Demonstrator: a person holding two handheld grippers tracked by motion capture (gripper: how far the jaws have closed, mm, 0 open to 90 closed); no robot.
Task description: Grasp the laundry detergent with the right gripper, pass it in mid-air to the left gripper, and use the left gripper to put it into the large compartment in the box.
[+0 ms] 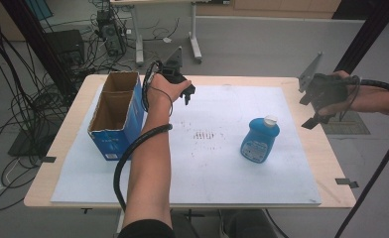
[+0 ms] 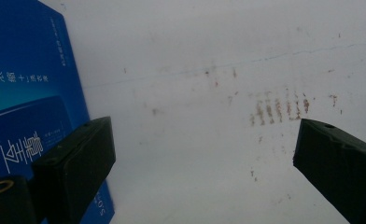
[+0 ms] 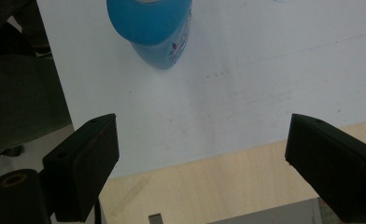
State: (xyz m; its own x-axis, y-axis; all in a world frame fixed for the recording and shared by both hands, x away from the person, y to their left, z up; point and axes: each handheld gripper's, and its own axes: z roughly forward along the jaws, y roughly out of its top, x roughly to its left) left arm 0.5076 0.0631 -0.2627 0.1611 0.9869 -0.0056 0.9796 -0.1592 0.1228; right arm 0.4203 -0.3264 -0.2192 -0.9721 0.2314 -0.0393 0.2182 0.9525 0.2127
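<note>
blue bottle point(image 1: 259, 141) stands upright; right gripper point(image 1: 317, 116) and left gripper point(image 1: 186, 95) hover, jaws apart; a careless nudge could topple it

The blue box point(image 2: 27, 93) carries white Chinese print on its side in the left gripper view: a small line reading roughly "浓缩十" with further characters too blurred to make out, and below it larger characters, of which "至尊" is legible. In the high view the same box point(image 1: 114, 144) shows only a pale smear of lettering on its near face. The blue bottle point(image 1: 260, 140), right of the box, bears a label too small to read.
</note>
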